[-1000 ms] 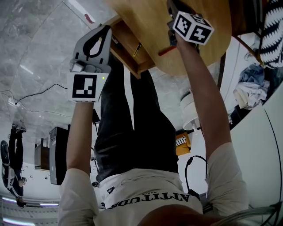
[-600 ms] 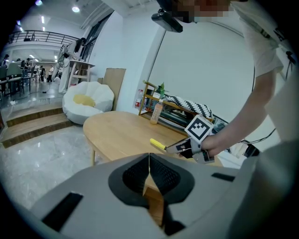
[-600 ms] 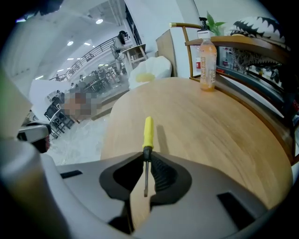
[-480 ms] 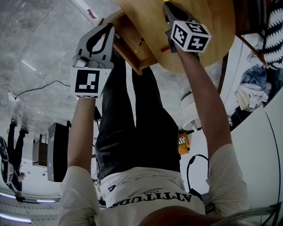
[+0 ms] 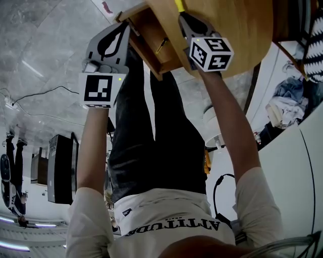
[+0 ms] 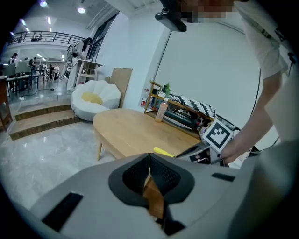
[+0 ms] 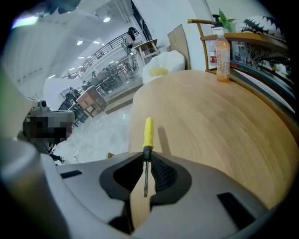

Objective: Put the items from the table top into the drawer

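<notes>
Screwdriver (image 7: 148, 133) carried toward table (image 7: 219, 126) edge, drawer (image 5: 145, 31) open

Bright daylight, fisheye edges, perhaps slight blur

Only a yellow sliver of the screwdriver (image 5: 178, 5) shows at the head view's top edge — its shaft is lost behind the right gripper (image 5: 184, 19). The table (image 5: 242, 25) runs off the frame. Inside the drawer (image 5: 150, 31), one slim item (image 5: 161, 45) is too small to name — and the label on the bottle (image 7: 223, 46) is unreadable.
</notes>
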{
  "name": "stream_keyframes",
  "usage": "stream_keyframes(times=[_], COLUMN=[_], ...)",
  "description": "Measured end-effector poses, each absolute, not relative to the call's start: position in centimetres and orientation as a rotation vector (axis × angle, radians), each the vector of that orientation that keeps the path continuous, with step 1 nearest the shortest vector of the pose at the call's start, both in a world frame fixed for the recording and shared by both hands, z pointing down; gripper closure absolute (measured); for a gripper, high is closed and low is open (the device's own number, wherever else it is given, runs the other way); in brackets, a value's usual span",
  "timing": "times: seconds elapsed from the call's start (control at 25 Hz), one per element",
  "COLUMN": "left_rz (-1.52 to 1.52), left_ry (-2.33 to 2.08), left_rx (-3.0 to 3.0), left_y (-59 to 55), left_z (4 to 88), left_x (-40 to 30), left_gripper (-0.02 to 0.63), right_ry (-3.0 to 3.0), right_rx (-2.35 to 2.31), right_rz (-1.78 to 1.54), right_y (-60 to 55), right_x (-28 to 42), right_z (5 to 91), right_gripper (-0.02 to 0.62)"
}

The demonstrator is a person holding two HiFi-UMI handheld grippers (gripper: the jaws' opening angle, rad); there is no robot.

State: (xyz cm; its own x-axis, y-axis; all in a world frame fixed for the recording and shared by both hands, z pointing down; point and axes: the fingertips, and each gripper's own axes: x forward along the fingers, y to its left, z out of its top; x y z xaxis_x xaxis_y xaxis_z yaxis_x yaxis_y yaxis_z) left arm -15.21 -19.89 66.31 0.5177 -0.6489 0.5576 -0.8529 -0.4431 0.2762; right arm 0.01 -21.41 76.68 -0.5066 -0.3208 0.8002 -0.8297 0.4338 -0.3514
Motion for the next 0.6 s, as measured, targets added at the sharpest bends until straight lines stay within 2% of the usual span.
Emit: stream_keyframes(times=[0.6], left_rz=[0.551], left_ry=[-1.235], left_rx=[2.171], left_y=[-16.8], left_z=[68.9], left_x=[-17.2], left_gripper=[0.584], right_ry=[-2.035], right_rx=[0.849], right_rz=[1.067], right_y=[-14.7], right_x=[-3.7], right_z=[77.4], right_gripper=[0.531])
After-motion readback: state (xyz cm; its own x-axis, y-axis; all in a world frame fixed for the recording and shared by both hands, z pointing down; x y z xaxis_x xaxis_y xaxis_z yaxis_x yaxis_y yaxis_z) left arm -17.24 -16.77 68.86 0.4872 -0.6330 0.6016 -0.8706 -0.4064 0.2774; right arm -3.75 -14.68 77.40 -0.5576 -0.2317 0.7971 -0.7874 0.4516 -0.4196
